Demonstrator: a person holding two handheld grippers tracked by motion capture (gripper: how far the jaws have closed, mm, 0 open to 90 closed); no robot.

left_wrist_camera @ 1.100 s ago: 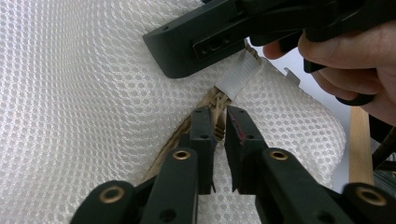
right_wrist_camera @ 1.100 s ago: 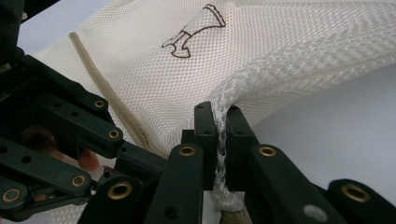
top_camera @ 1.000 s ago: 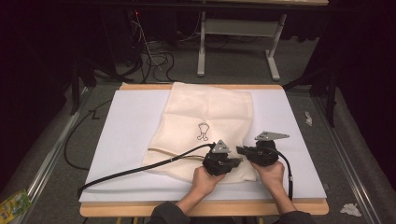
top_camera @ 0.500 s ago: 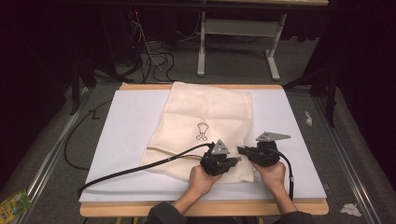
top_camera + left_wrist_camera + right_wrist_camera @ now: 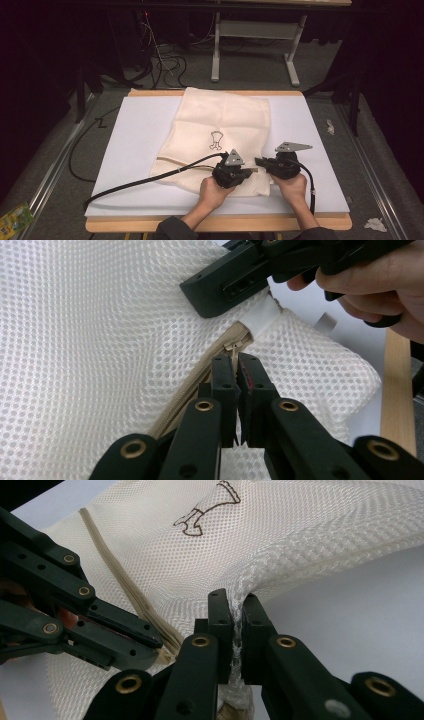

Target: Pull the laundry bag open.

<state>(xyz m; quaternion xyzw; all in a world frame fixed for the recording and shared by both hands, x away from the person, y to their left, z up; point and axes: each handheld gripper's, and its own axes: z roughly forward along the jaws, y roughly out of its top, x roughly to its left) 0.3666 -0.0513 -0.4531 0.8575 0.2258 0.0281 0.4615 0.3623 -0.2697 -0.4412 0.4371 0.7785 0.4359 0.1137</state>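
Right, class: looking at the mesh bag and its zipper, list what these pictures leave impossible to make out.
1. Zipper pull, left gripper view: the left claw covers its tab.
2. Whether the mesh bag holds anything: flat in the high view, inside hidden.
3. The bag's printed drawing, high view: too small to identify.
4. Fabric inside the right claw, right gripper view: hidden between the jaws.

Black fingers (image 5: 223,385), brass rivets, dark sleeves (image 5: 172,229)
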